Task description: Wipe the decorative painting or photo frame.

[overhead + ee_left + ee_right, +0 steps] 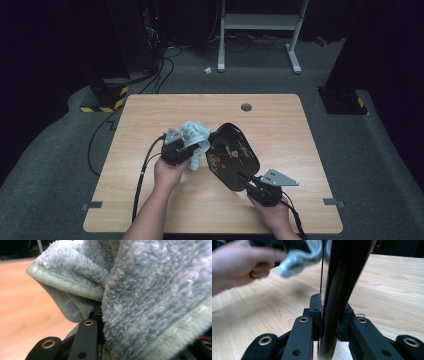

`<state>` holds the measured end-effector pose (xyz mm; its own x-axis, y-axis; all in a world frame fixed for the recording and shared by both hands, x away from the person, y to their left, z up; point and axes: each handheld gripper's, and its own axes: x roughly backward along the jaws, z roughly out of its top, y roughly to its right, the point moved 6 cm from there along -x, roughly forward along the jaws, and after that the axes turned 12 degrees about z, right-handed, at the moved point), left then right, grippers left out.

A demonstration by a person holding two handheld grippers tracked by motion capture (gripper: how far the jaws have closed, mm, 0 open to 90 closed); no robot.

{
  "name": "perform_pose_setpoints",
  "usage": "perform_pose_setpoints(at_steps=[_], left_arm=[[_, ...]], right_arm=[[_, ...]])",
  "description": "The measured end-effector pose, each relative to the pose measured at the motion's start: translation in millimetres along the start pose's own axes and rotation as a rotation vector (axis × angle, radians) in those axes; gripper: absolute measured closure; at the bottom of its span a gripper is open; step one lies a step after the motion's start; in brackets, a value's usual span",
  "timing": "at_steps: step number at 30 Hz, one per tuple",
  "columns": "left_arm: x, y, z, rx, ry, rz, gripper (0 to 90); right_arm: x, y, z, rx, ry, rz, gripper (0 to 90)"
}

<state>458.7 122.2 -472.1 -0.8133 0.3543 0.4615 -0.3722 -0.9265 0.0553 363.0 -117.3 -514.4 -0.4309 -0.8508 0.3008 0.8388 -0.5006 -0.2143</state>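
The right gripper (250, 181), jaws clamped on the near rim of a black lacquer-look tray (232, 155), holds it tipped up on edge above the wooden table (280, 120), while the left gripper (186, 150), clenched on a bunched pale-blue microfibre cloth (196, 134), presses that cloth against the tray's patterned face. In the right gripper view the tray (342, 277) rises as a thin dark blade between the jaws, the cloth (299, 257) and the person's left hand (239, 265) beyond it. The step looks like wiping: it would go best with the right grip kept firm and steady so the tray does not swing, the cloth stroked along the face and not poked at it. The tray's long axis runs from the near right, at the gripper, toward the far left, its face turned to the left.
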Motion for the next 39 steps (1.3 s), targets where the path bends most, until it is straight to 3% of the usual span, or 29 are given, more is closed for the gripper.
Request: perform_pose_setpoints(at_steps=[8, 12, 17, 23, 33, 39], left_arm=[[20.9, 31.3, 52.8, -0.057, 0.116, -0.065, 71.8], [20.2, 37.8, 58.3, -0.069, 0.123, -0.072, 71.8], [11.6, 31.3, 44.2, -0.046, 0.097, -0.071, 71.9], [2.8, 16.0, 16.4, -0.020, 0.039, -0.046, 71.9], [-13.2, 1.6, -33.1, -0.014, -0.079, -0.026, 71.9], [-23.5, 1.5, -60.7, -0.029, -0.156, -0.042, 71.8]], right_arm=[[0.0, 0.1, 0.1, 0.004, 0.000, -0.001, 77.5], [0.5, 0.4, -0.2, 0.004, -0.002, -0.004, 77.5], [0.2, 0.2, 0.0, 0.004, -0.003, -0.003, 77.5], [-0.1, 0.1, 0.2, 0.008, -0.003, -0.004, 77.4], [-0.8, -0.4, 0.5, 0.009, -0.001, -0.004, 77.5], [-0.6, -0.2, 0.3, 0.011, 0.001, -0.004, 77.5]])
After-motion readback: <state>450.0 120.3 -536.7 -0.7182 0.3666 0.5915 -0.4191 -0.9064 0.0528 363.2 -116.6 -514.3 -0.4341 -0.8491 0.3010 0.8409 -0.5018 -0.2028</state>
